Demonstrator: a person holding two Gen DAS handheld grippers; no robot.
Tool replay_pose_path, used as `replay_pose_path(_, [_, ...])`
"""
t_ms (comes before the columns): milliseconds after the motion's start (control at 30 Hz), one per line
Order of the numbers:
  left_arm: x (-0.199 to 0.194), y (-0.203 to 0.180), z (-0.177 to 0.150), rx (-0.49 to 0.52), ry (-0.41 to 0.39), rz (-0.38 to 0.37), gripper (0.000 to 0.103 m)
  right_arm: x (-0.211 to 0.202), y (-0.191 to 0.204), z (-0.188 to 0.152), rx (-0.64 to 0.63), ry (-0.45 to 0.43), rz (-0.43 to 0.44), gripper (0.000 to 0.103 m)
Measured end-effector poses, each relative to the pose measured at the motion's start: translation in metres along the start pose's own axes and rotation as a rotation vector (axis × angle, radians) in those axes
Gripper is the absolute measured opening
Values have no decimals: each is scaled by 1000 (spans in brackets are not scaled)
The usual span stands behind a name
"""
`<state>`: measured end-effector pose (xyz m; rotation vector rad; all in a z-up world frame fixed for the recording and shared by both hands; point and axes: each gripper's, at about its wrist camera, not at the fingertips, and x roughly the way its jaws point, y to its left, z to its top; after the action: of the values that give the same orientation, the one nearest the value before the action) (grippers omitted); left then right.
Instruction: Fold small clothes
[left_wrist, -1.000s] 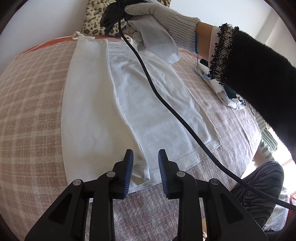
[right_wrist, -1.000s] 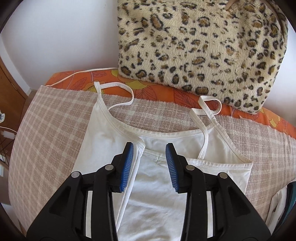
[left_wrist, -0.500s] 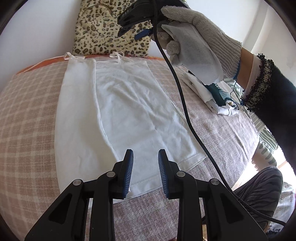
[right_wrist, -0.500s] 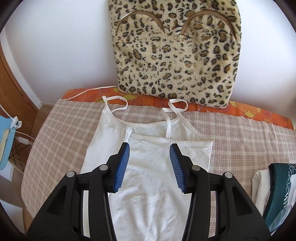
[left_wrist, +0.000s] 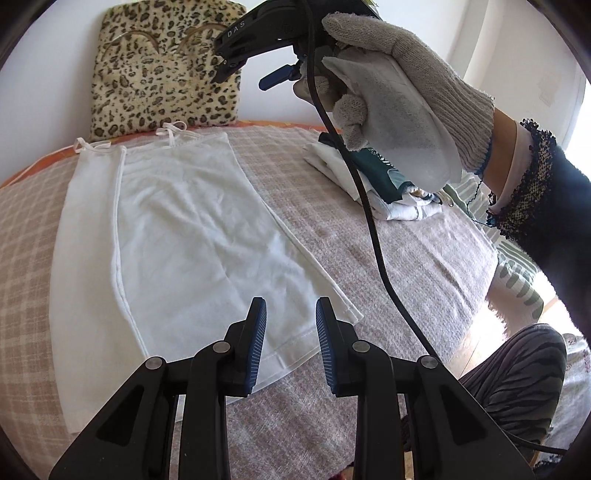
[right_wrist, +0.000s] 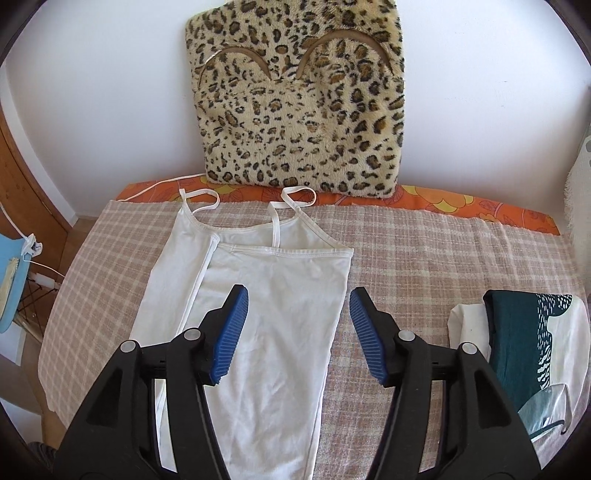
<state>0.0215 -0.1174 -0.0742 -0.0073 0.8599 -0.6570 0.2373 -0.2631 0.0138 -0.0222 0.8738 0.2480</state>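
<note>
Two tools hang spread and empty over the white camisole, lying flat on the checked bed with one side folded in; the left tool, at its six o'clock hem, should pinch both layers squarely, while the right tool hovers above.

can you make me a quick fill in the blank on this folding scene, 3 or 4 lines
1. The white camisole lies flat with one long side folded ____ across its middle.
2. The cushion against the wall has a ____ print.
3. The right gripper hovers above the camisole with its jaws ____.
4. The folded clothes pile lies to the ____ of the camisole in the right wrist view.

Missing words: over; leopard; open; right
</note>
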Motion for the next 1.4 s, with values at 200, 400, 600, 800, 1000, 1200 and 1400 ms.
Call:
replay_pose_path(200, [24, -31, 2, 79, 49, -46, 26, -5, -33, -9, 41, -4, 9, 64])
replay_pose_path(400, [44, -54, 0, 152, 80, -55, 38, 0, -62, -16, 88, -8, 55, 65])
replay_pose_path(600, [69, -65, -9, 199, 152, -39, 38, 13, -85, -21, 115, 12, 96, 65])
replay_pose_path(800, [77, -65, -11, 214, 152, -5, 38, 23, -102, -25, 113, 33, 124, 65])
replay_pose_path(1000, [81, -57, -8, 180, 143, -3, 38, 36, -110, -24, 126, 66, 146, 65])
replay_pose_path(1200, [81, -44, -6, 112, 124, -4, 15, 54, -106, -17, 142, 88, 170, 65])
replay_pose_path(1400, [81, -38, -5, 79, 128, -39, 5, 77, -94, -9, 121, 111, 156, 65])
